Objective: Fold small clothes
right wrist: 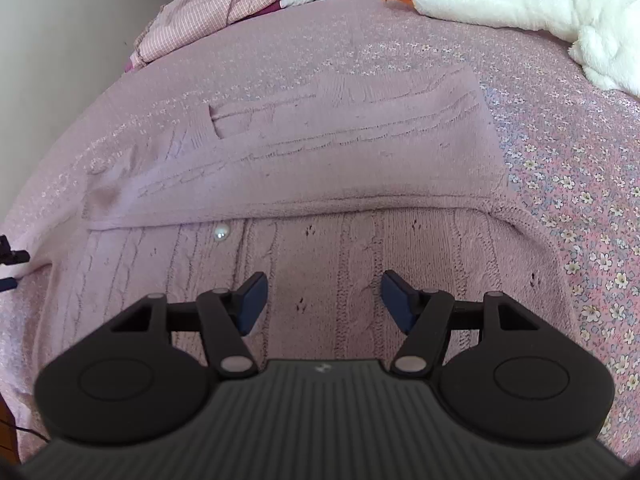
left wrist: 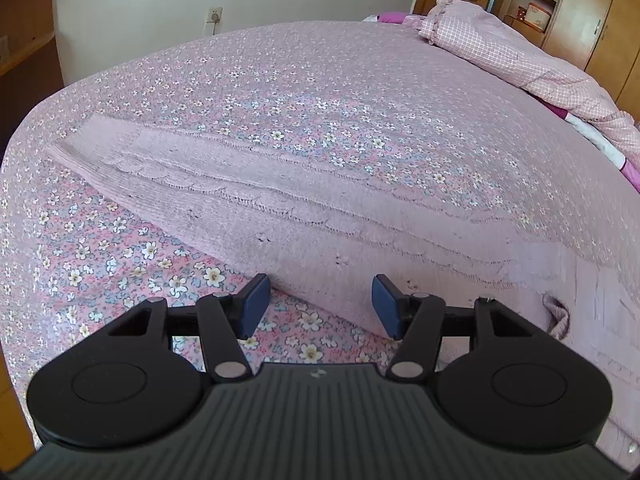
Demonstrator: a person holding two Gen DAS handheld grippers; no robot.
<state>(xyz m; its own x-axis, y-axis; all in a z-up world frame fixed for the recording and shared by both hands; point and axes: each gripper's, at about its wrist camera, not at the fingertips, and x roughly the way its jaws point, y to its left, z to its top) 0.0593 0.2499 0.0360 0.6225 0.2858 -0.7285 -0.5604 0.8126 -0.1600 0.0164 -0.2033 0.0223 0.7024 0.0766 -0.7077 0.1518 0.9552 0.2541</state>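
A pale pink knitted cardigan (left wrist: pixel 280 200) lies flat on the floral bedspread (left wrist: pixel 280 76), one sleeve stretching away to the left in the left wrist view. My left gripper (left wrist: pixel 320 306) stands open just above the garment's near edge, nothing between its blue pads (left wrist: pixel 256 304). In the right wrist view the same cardigan (right wrist: pixel 320 152) shows a sleeve folded across its body and a pearl button (right wrist: pixel 221 233). My right gripper (right wrist: pixel 324 304) hovers open over the cable-knit front, holding nothing.
A rumpled pink checked quilt (left wrist: pixel 520 60) is piled at the far side of the bed. A white plush goose (right wrist: pixel 520 0) with an orange beak lies at the back right. Wooden cupboards (left wrist: pixel 580 8) and a wall socket (left wrist: pixel 215 16) stand beyond the bed.
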